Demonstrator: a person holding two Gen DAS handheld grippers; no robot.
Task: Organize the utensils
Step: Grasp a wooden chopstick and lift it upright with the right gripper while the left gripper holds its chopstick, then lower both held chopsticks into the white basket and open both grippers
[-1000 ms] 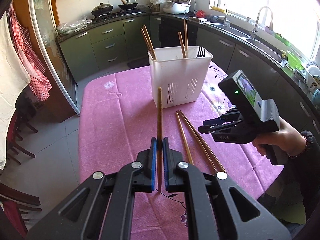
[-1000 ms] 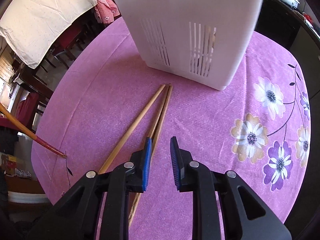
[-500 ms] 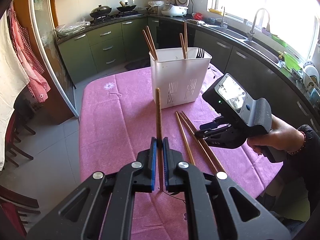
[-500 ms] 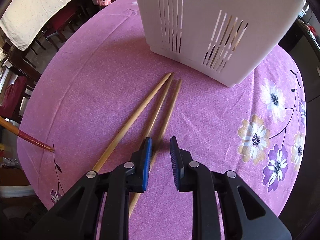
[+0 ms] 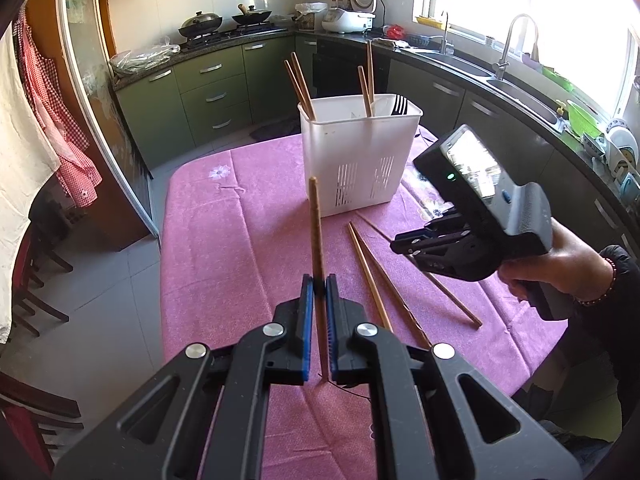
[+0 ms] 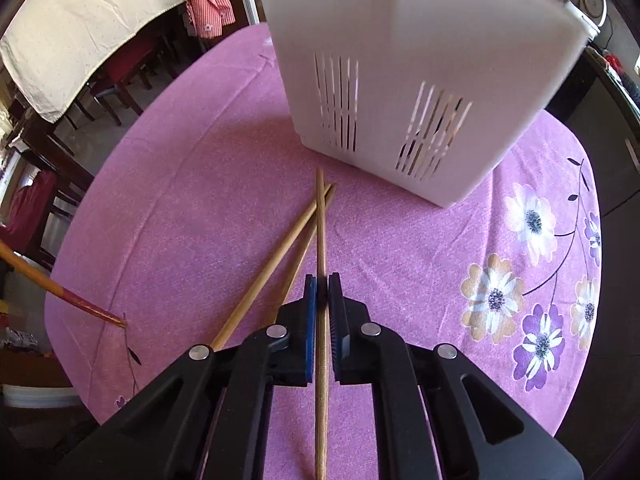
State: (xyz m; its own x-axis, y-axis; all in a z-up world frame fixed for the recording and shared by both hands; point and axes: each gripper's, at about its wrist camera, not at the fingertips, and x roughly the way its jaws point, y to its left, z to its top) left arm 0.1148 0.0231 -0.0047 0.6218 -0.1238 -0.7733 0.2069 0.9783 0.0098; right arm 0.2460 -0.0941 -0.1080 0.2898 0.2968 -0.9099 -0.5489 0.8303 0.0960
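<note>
My left gripper is shut on a wooden chopstick and holds it upright above the pink tablecloth. My right gripper is shut on another chopstick, which points toward the white utensil holder. Two more chopsticks lie crossed on the cloth to the left of the held one. The holder stands at the far side of the table with several chopsticks and a black fork in it. The right gripper also shows in the left wrist view, right of the loose chopsticks.
The left-held chopstick's tip shows at the table's left edge in the right wrist view. Dark chairs stand left of the table. Kitchen counters with a sink and stove run behind and to the right.
My right gripper closed on one of the chopsticks on the cloth and lifted its front end. The left gripper kept hold of its chopstick and rose slightly.
</note>
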